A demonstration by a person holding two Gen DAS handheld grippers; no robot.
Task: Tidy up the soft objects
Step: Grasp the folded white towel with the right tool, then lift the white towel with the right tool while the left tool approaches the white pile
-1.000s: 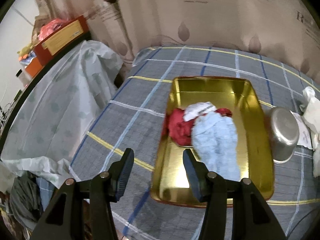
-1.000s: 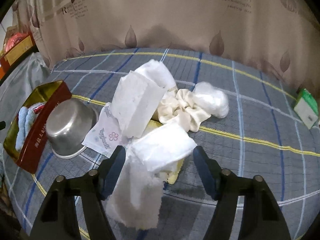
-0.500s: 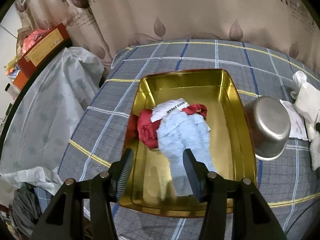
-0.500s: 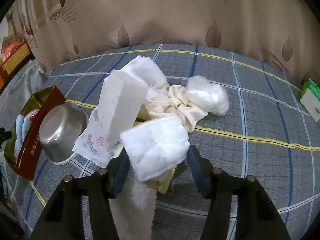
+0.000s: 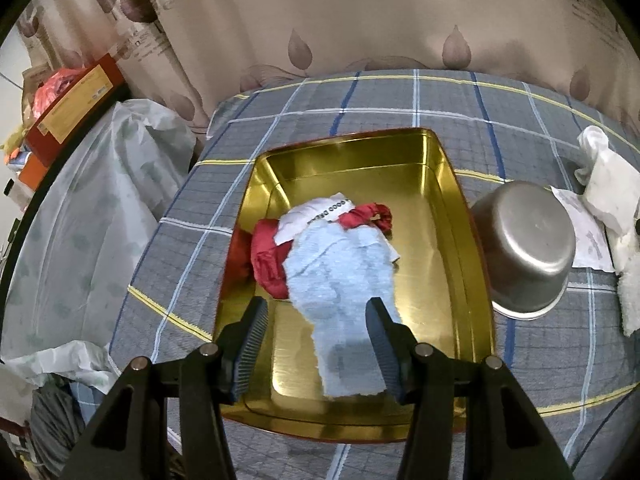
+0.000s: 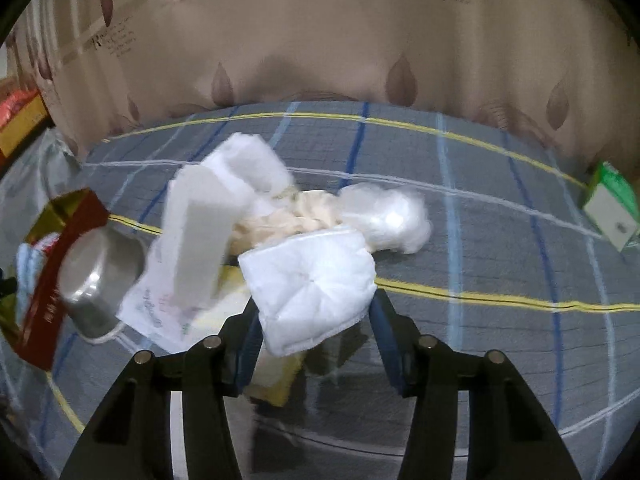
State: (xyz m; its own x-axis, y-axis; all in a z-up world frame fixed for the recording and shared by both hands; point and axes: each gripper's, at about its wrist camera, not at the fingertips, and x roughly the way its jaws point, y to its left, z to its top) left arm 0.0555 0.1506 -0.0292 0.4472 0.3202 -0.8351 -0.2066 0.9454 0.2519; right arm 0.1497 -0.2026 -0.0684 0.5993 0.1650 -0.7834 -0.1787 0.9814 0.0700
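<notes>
In the left wrist view a gold tray (image 5: 448, 200) lies on the plaid cloth and holds a light blue cloth (image 5: 340, 280), a red cloth (image 5: 268, 256) and a white piece (image 5: 316, 216). My left gripper (image 5: 316, 336) is open, hovering over the near end of the blue cloth. In the right wrist view my right gripper (image 6: 314, 334) is shut on a white padded cloth (image 6: 312, 276) and holds it above a pile: a white block (image 6: 200, 236), white wadding (image 6: 252, 160), a cream scrunchie (image 6: 304, 216), a clear bag (image 6: 384, 216) and a yellow cloth (image 6: 272, 376).
An upturned steel bowl (image 5: 528, 244) stands right of the tray, beside a printed paper (image 5: 588, 240); the bowl also shows in the right wrist view (image 6: 96, 280). A green and white box (image 6: 612, 208) sits far right. A plastic-covered heap (image 5: 88, 216) lies left of the table.
The left gripper has swung right, over the tray and blue cloth. The right gripper has closed on the white padded cloth and lifted it off the pile.
</notes>
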